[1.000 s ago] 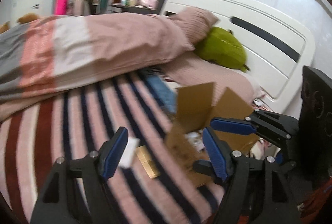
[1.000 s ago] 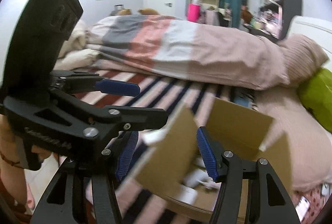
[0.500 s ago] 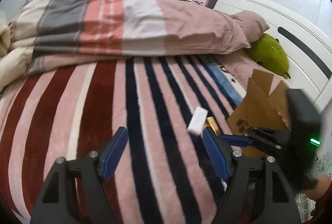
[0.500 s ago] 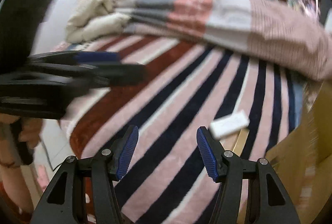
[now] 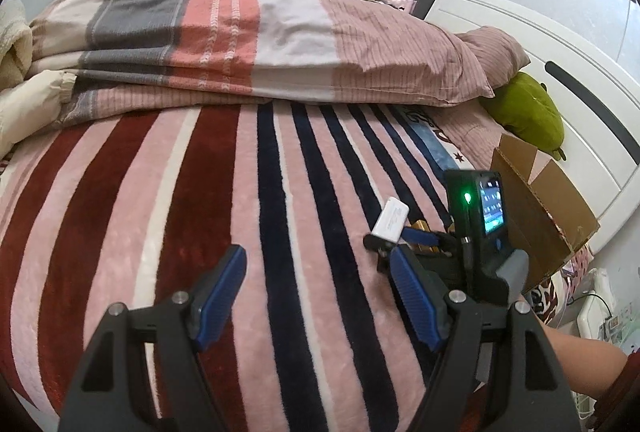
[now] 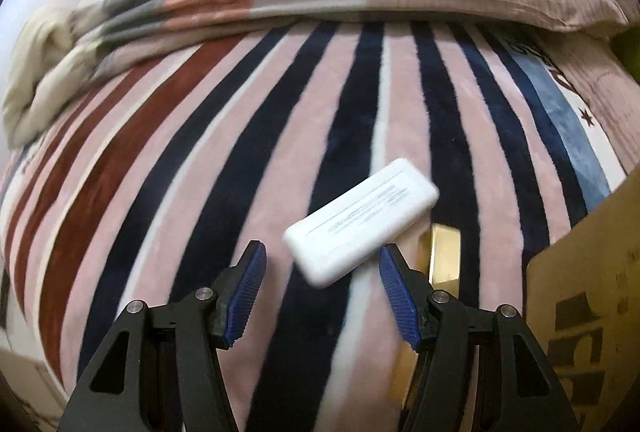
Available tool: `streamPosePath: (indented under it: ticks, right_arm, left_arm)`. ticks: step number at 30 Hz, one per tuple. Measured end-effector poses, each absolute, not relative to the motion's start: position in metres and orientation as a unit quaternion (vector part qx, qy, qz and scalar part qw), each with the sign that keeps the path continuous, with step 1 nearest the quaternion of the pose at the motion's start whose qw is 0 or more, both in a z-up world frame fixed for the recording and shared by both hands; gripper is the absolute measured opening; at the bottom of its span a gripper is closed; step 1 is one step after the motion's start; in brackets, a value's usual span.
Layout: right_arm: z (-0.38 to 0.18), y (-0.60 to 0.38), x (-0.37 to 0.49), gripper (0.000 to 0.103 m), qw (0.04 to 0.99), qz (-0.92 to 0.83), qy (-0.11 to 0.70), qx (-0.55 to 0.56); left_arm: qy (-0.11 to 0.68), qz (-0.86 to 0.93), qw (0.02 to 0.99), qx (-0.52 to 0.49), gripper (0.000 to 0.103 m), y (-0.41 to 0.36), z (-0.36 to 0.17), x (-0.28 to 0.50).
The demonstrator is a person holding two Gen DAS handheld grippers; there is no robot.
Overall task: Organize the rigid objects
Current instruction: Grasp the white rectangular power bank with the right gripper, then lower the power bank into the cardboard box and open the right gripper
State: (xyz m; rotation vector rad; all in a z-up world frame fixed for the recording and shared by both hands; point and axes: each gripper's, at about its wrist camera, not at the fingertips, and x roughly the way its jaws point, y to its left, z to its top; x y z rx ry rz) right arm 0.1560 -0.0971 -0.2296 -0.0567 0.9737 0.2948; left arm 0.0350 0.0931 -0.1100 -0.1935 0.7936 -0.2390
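White box (image 6: 362, 220) lies flat on the striped blanket (image 6: 256, 160) of the bed, just ahead of my right gripper (image 6: 320, 296), its long axis running on a slant from lower left to upper right across the line of my fingers, with its near end reaching in between the tips. My right gripper is by far the nearer tool, its jaws opening with nothing pressed between the pads, so I judge I must turn the wrist to square up before closing. My left gripper (image 5: 316, 300) hangs spread and empty over bare blanket, with the box off to its right, and a small gold bar (image 6: 444, 252) lies just beside the box, next to the cardboard carton (image 6: 588, 312).
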Motion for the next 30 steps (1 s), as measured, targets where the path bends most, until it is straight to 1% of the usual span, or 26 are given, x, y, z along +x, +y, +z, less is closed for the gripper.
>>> streamPosePath:
  ticks: [3, 5, 8, 9, 10, 12, 19, 22, 25, 30]
  right_arm:
    - [-0.23, -0.097, 0.168, 0.059, 0.875, 0.133, 0.466, -0.008]
    - [-0.229, -0.095, 0.178, 0.064, 0.875, 0.129, 0.467, 0.008]
    - [-0.23, -0.092, 0.186, 0.063, 0.878, 0.113, 0.465, 0.02]
    - [-0.23, -0.09, 0.186, 0.05, 0.879, 0.106, 0.465, 0.011]
    - [-0.23, -0.089, 0.184, 0.035, 0.882, 0.096, 0.462, -0.004]
    - [-0.229, -0.085, 0.178, 0.032, 0.885, 0.112, 0.451, -0.034]
    - [-0.223, -0.069, 0.127, 0.031, 0.86, 0.239, 0.44, -0.098]
    - [-0.213, -0.066, 0.107, 0.031, 0.853, 0.275, 0.433, -0.1]
    - [-0.191, -0.063, 0.089, 0.031, 0.852, 0.309, 0.411, -0.094]
    - [-0.134, -0.066, 0.058, 0.031, 0.859, 0.358, 0.355, -0.092]
  left_arm:
    - [0.386, -0.116, 0.91, -0.094, 0.072, 0.093, -0.11, 0.035]
    - [0.386, -0.115, 0.911, -0.094, 0.072, 0.093, -0.11, 0.035]
    - [0.385, -0.115, 0.911, -0.093, 0.072, 0.093, -0.11, 0.035]
    - [0.385, -0.115, 0.911, -0.092, 0.072, 0.093, -0.11, 0.035]
    - [0.385, -0.114, 0.911, -0.092, 0.072, 0.093, -0.109, 0.035]
    - [0.385, -0.113, 0.911, -0.093, 0.072, 0.094, -0.11, 0.035]
    - [0.391, -0.114, 0.908, -0.097, 0.072, 0.094, -0.113, 0.038]
    - [0.392, -0.122, 0.906, -0.1, 0.071, 0.091, -0.113, 0.039]
    - [0.39, -0.141, 0.904, -0.108, 0.071, 0.086, -0.109, 0.04]
    - [0.374, -0.188, 0.902, -0.108, 0.071, 0.059, -0.089, 0.044]
